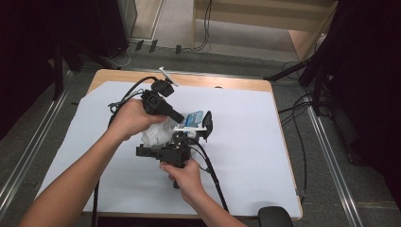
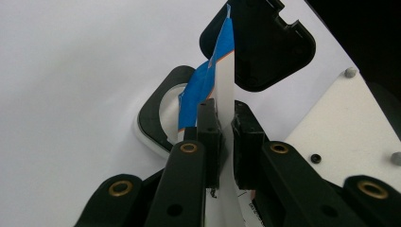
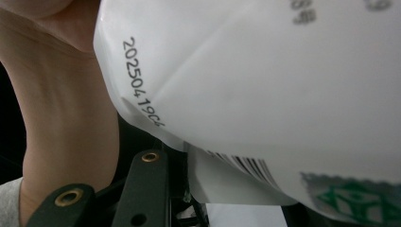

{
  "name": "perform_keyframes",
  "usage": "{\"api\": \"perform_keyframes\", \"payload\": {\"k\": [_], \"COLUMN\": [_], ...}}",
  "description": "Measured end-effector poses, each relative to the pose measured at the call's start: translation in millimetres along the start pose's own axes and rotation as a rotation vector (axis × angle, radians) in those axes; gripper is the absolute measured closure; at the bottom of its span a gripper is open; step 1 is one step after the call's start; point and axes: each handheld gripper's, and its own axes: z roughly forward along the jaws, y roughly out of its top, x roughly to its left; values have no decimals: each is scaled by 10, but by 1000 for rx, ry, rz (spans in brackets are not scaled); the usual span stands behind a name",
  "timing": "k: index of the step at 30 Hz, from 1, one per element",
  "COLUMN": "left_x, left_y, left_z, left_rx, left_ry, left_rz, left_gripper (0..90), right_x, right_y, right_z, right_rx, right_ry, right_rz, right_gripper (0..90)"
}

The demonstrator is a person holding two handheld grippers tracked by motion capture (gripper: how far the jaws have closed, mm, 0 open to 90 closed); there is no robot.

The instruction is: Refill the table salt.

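High view, white packet (image 1: 158, 132) between both tools, contents hidden, left tool (image 1: 182, 118) clamped on its blue-printed edge

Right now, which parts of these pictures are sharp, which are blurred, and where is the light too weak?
High view: the white table sheet is well lit, the surroundings fall into darkness. Left gripper view: the left gripper and the blue-and-white packet edge are sharp. Right gripper view: the white bag is very close, its date print readable, its top-right print blurred.

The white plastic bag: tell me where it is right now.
In the high view the white plastic bag is above the middle of the table, between both hands; the left gripper pinches its blue-printed edge, and the right gripper is beside it.
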Motion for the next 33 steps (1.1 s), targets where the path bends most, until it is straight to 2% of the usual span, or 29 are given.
{"api": "perform_keyframes", "payload": {"k": [6, 11, 17, 19, 25, 29, 33], "left_x": [-11, 31, 50, 47, 65, 92, 119], "left_y": [2, -43, -89, -105, -167, -217, -271], "left_z": [7, -5, -9, -19, -67, -76, -87], "left_rx": [0, -18, -12, -26, -47, -56, -67], "left_ry": [8, -2, 2, -3, -12, -20, -27], "left_rz": [11, 6, 20, 19, 37, 27, 36], "left_gripper": [850, 858, 868, 869, 869, 869, 868], "right_x": [-20, -19, -45, -55, -60, -94, -95], "right_y": [0, -13, -55, -62, -81, -103, -130], "right_z": [-2, 2, 35, 40, 42, 48, 68], "right_rx": [-2, 17, 36, 41, 62, 72, 87], "right_ry": [11, -31, -58, -69, -131, -157, -179], "right_rz": [20, -15, -26, -31, -87, -92, -111], "right_gripper": [649, 640, 633, 632, 624, 622, 617]}}
